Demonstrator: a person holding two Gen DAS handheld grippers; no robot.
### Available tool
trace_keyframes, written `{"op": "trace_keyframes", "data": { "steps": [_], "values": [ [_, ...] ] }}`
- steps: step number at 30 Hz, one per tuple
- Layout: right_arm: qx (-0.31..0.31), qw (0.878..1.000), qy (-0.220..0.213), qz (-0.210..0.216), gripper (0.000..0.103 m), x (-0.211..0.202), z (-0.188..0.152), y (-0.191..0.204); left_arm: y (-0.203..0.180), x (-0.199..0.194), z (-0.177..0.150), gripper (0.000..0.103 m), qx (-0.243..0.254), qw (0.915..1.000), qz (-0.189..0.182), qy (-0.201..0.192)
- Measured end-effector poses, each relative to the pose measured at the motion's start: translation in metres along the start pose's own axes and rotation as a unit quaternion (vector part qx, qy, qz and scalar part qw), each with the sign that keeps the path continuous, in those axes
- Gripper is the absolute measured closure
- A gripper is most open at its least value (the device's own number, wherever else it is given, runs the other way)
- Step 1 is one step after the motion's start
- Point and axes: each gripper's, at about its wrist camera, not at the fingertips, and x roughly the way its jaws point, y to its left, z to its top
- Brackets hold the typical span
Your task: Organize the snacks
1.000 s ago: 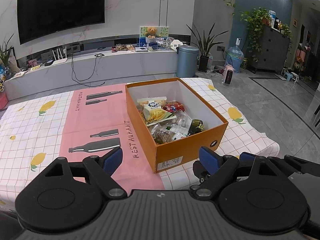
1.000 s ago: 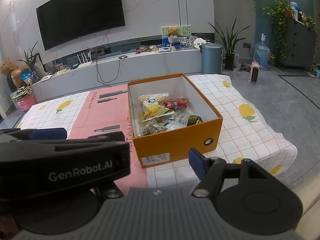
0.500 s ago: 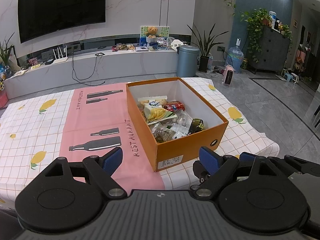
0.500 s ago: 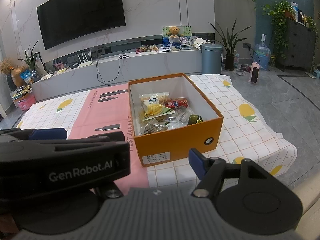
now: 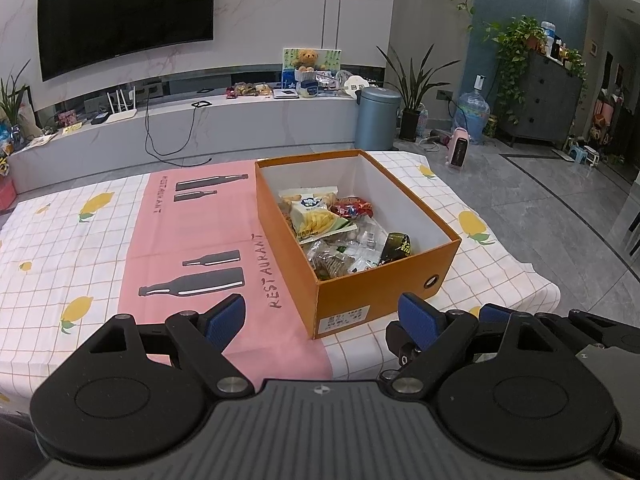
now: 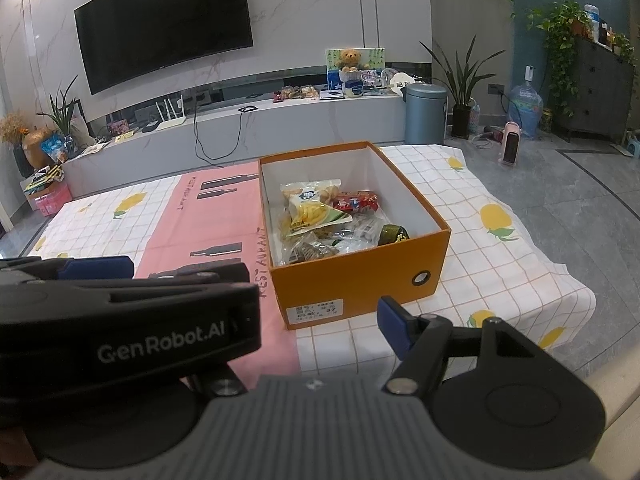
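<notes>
An open orange box point(image 5: 380, 292) stands on the table, just ahead of both grippers. Several snack packets lie inside: a yellow chip bag point(image 5: 316, 220), a red packet point(image 5: 354, 208), a dark packet point(image 5: 396, 246) and clear bags point(image 5: 332, 260). My left gripper point(image 5: 322, 316) is open, its blue pads apart over the cloth with nothing between them. In the right wrist view the box point(image 6: 352, 284) sits in front of my right gripper point(image 6: 312, 328), which is open and empty. One blue fingertip point(image 6: 394, 328) shows; the other is hidden behind the left gripper's body point(image 6: 120, 320).
The tablecloth point(image 5: 80, 240) is white check with lemons and has a pink strip point(image 5: 180, 232) printed with bottles. The table's right edge drops to grey floor point(image 5: 560, 216). Beyond the table stand a TV console point(image 5: 200, 120), a blue bin point(image 5: 378, 118), plants and a water jug point(image 5: 474, 116).
</notes>
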Motion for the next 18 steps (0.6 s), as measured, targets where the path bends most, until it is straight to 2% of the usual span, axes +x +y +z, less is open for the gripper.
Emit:
{"op": "trace_keyframes", "data": {
  "steps": [18],
  "values": [
    [-0.004,1.000,0.005,-0.001,0.035,0.0025,-0.0015,0.0027,0.0014,0.0011,-0.0038,0.002,-0.002,1.0000,0.000,0.003]
  ]
}}
